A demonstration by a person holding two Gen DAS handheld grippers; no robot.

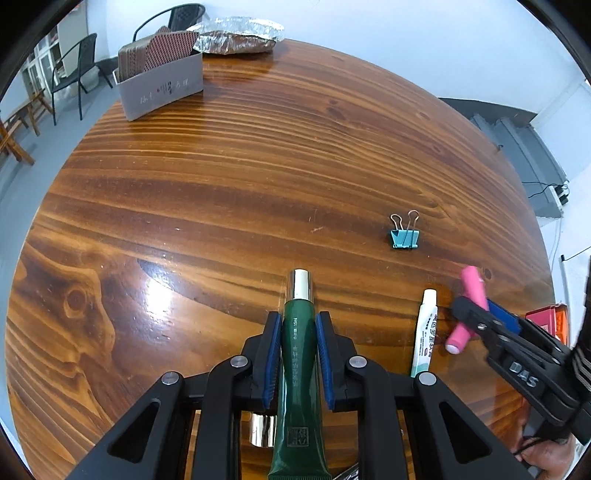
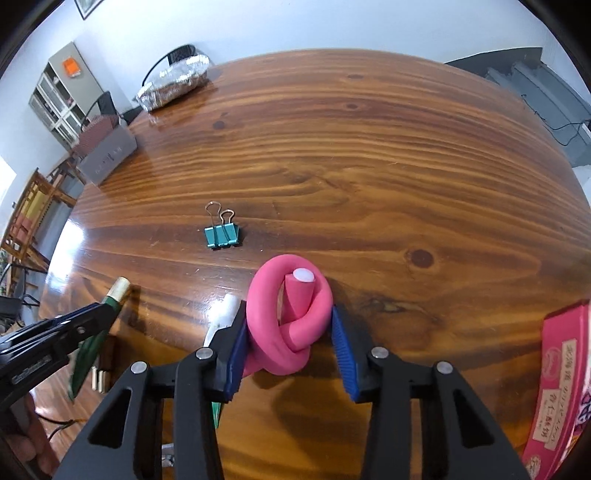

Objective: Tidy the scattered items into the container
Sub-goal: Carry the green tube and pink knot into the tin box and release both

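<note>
1. Nearest the left wrist camera, the left gripper (image 1: 298, 354) is clamped on a dark green tube (image 1: 300, 369); both blue pads press its sides, and its silver cap points away over the wooden table (image 1: 258, 166).
2. The right gripper (image 2: 290, 345) straddles a knotted pink foam roller (image 2: 284, 325). The left pad touches the knot and the right pad sits at its edge; whether they squeeze it cannot be told.
3. A white tube (image 1: 424, 332) lies on the table just beside the pink roller, between the two grippers.
4. A teal binder clip (image 1: 405, 238) lies alone farther out.
5. A grey open box (image 1: 162, 88) at the far edge holds brown patterned cards standing upright.
6. A foil-wrapped bundle (image 1: 236, 35) sits just behind the grey box.
7. A pink printed carton (image 2: 561, 380) lies at the right edge, near the right gripper.
</note>
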